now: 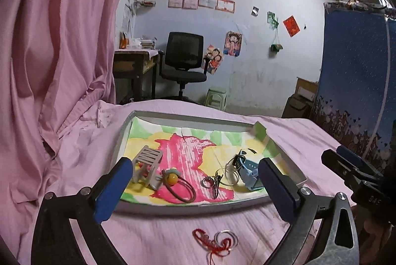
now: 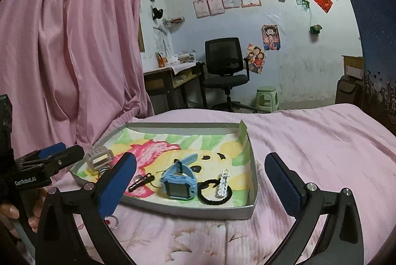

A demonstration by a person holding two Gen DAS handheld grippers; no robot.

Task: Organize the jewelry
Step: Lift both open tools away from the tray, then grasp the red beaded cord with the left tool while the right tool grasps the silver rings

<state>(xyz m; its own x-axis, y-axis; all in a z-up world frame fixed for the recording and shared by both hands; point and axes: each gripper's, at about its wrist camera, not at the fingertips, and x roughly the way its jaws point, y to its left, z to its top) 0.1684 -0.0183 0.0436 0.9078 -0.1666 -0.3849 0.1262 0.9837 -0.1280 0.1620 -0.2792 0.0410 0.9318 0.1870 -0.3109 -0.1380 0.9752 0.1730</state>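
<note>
Both claws gape apart, holding nothing. Left claw [image 1: 195, 188] hovers just above the red cord bracelet [image 1: 214, 240] (on the bed); the tray [image 2: 237, 211] lies ahead of right claw [image 2: 200, 184].

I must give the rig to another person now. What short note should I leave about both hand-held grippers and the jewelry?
Left hand-held gripper: open, empty, above the tray's near edge.
Right hand-held gripper: open, empty.
In the tray: blue watch, grey claw clip, brown hair tie, black hair tie, rings and clips.
Left: the red cord with a clear ring lies on the pink sheet, outside the tray.
</note>
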